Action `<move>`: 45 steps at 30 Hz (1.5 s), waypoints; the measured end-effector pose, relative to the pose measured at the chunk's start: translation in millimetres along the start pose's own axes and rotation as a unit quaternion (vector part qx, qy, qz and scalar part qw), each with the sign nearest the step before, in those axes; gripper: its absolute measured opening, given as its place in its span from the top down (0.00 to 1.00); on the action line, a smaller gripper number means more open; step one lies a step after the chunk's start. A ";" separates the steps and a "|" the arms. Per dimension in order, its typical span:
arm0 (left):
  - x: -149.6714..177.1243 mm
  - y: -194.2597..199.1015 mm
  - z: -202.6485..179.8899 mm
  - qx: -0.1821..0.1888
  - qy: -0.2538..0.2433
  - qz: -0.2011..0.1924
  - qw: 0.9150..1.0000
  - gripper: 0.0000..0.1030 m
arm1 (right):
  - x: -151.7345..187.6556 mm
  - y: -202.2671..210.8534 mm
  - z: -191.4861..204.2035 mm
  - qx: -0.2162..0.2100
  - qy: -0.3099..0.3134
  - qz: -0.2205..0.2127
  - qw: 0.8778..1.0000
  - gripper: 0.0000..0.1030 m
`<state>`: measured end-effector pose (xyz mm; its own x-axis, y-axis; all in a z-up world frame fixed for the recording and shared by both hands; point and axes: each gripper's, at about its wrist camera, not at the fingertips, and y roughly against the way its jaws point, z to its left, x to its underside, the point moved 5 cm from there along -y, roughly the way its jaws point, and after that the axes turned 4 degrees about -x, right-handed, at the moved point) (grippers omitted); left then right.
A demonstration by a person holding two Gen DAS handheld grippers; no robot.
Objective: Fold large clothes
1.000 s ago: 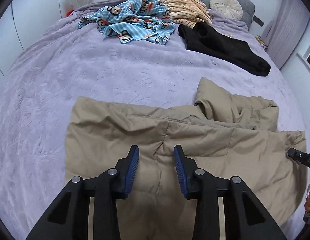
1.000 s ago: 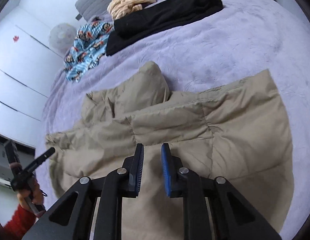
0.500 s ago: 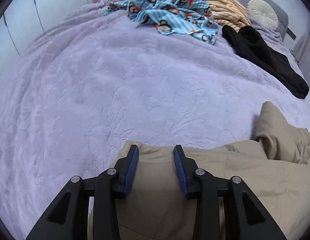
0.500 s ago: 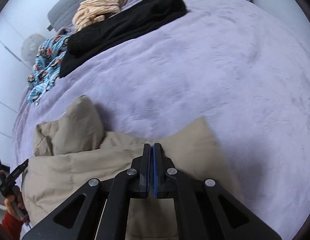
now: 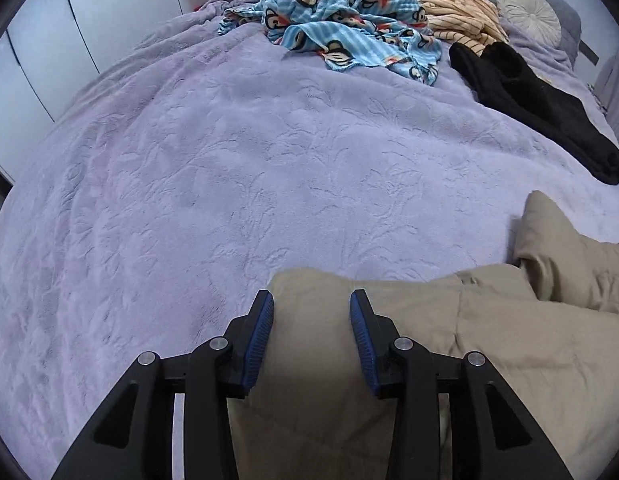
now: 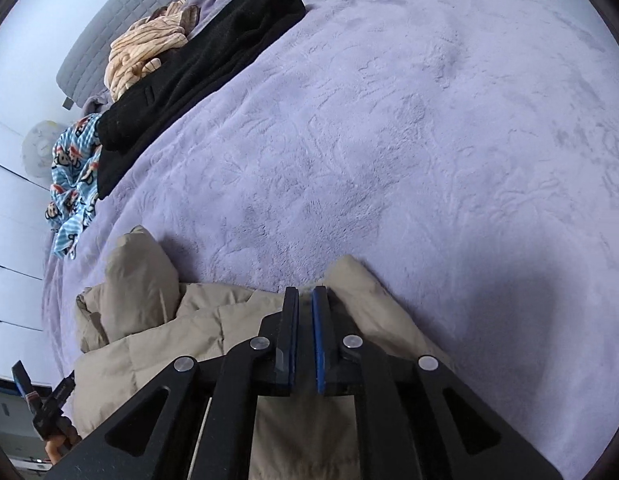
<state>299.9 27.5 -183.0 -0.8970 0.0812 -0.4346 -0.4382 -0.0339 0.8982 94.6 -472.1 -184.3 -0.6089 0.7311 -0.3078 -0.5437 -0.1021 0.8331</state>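
A tan padded jacket [image 5: 509, 344] lies on the purple bedspread [image 5: 229, 184], with a puffed sleeve [image 5: 549, 248] at its far side. My left gripper [image 5: 311, 312] is open, its blue pads on either side of the jacket's near-left corner. In the right wrist view the jacket [image 6: 157, 344] shows again. My right gripper [image 6: 305, 308] is nearly shut, pinching the jacket's far-right corner [image 6: 349, 276] between its pads. The left gripper also shows at the lower left of the right wrist view [image 6: 49, 396].
At the head of the bed lie a blue monkey-print garment [image 5: 349, 28], a striped beige garment [image 5: 453, 12], a black garment [image 5: 541, 108] and a round cushion [image 5: 529, 12]. White wardrobe doors [image 5: 69, 40] stand to the left. A grey headboard [image 6: 109, 36] is behind.
Both grippers have moved out to the jacket's corners. The right gripper has closed onto the jacket's corner. The left gripper has stayed open.
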 end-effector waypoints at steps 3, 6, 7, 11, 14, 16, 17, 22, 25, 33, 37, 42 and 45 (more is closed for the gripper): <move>15.7 25.9 5.3 0.003 -0.013 0.000 1.000 0.38 | 15.4 29.0 3.6 -0.010 -0.001 -0.007 1.000 0.76; 37.2 45.6 8.8 0.007 -0.023 0.003 1.000 0.35 | 37.8 54.7 7.2 -0.012 0.001 -0.014 1.000 0.64; 46.4 50.3 9.2 0.006 -0.028 0.010 1.000 0.35 | 46.6 61.5 8.3 -0.012 0.002 -0.014 1.000 0.64; 80.1 63.6 6.0 0.010 -0.043 0.033 0.998 0.35 | 82.1 76.7 12.6 -0.020 -0.004 0.002 1.000 0.61; 101.6 75.1 2.8 0.014 -0.054 0.043 0.997 0.35 | 110.2 86.3 10.8 -0.024 -0.012 0.014 1.000 0.52; 114.6 82.9 0.6 0.018 -0.065 0.051 0.996 0.35 | 127.2 91.7 11.1 -0.020 -0.008 0.018 1.000 0.49; 120.6 86.5 -0.6 0.022 -0.069 0.056 0.996 0.35 | 134.1 94.1 11.5 -0.018 -0.005 0.019 1.000 0.48; 145.8 100.1 2.1 0.040 -0.053 0.081 0.995 0.35 | 162.0 102.5 8.5 -0.023 -0.018 0.030 0.999 0.40; 156.5 104.1 5.4 0.042 -0.042 0.088 0.994 0.08 | 174.0 105.2 5.7 -0.021 -0.030 0.033 0.999 0.39; 169.7 106.1 9.7 0.049 -0.032 0.099 0.993 0.00 | 197.6 104.5 3.4 -0.030 -0.045 0.058 0.997 0.28; 175.2 102.2 5.5 0.061 -0.032 0.110 0.992 0.00 | 205.3 101.8 -0.3 -0.050 -0.064 0.063 0.995 0.20; 182.2 98.8 3.2 0.062 -0.046 0.121 0.990 0.00 | 217.2 91.1 -5.5 -0.075 -0.088 0.081 0.990 0.18; 187.0 97.0 8.6 0.055 -0.035 0.128 0.990 0.00 | 221.5 88.8 -7.6 -0.080 -0.096 0.081 0.989 0.09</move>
<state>90.1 48.0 -176.6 -0.9698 0.1521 -0.1904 -0.1853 0.0470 0.9815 -92.9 -324.5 -182.0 -0.5831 0.8093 -0.0706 -0.5419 -0.3227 0.7760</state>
